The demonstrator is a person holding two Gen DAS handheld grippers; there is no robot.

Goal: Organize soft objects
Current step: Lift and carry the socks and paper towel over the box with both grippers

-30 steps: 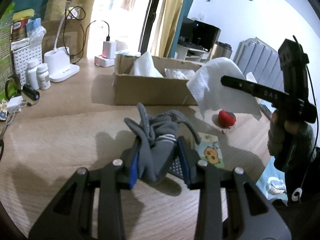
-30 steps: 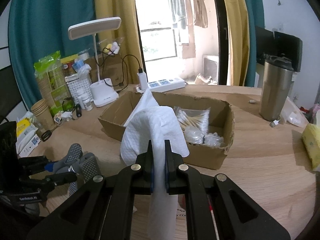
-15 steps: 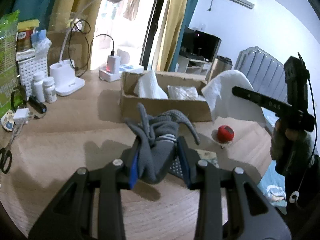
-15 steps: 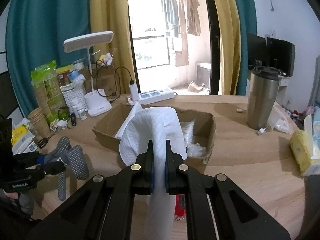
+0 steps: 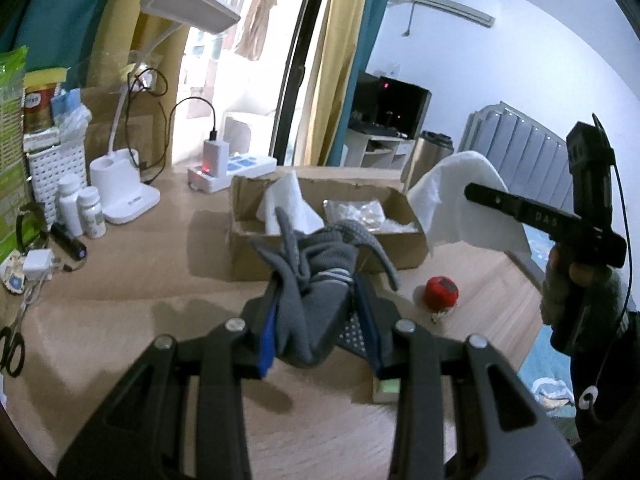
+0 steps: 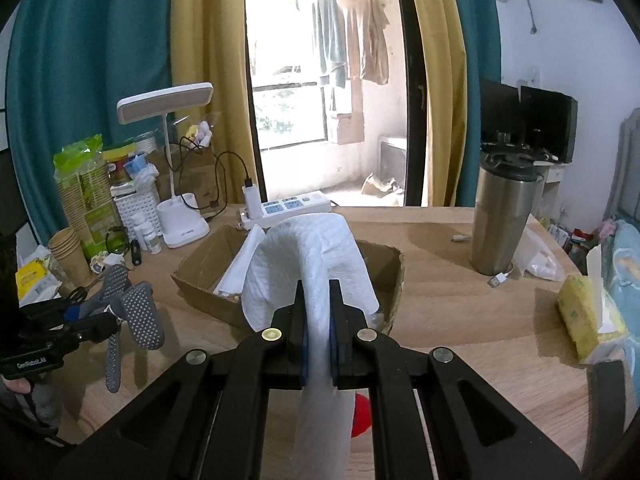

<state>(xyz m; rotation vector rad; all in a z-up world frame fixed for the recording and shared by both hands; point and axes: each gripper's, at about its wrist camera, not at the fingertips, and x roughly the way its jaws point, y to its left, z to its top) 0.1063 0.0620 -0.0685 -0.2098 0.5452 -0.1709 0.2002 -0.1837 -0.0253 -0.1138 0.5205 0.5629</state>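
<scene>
Left wrist view: the left gripper (image 5: 316,320) has its jaws narrowed onto a bunched pair of grey gloves (image 5: 316,276) with dotted palms, the blue pads pressing both sides of the bundle, which is lifted clear of the wooden desk (image 5: 120,280); loose glove fingers stick up and droop to the right. Under the right jaw lies a small card or packet, mostly hidden. Just beyond the gloves stands an open cardboard box (image 5: 320,252), holding a white tissue sheet (image 5: 286,208) at its left end and clear plastic packets (image 5: 356,212) at its right. A red ball-like thing (image 5: 440,292) lies on the desk near the box's right front corner. Farther right, the right gripper (image 5: 474,194), in a person's gloved hand (image 5: 576,292), holds its white paper towel (image 5: 460,200) up in the air above the box's right end.

Right wrist view: the right gripper (image 6: 318,324) is clamped tight on the paper towel, which arches over the fingertips and hangs down between the jaws. The cardboard box sits right behind it, mid-desk. To the left, the left gripper (image 6: 98,318) carries the gloves in the air off the box's left front corner. Along the desk's back edge stands a white power strip (image 6: 288,208) with a charger plugged in; toward the back left corner are a white desk lamp (image 6: 180,224), a white basket (image 6: 138,208), pill bottles (image 6: 146,234) and a stack of paper cups (image 6: 70,256). A steel tumbler (image 6: 504,216) stands toward the back right, and a yellow tissue pack (image 6: 580,320) lies at the right edge.
</scene>
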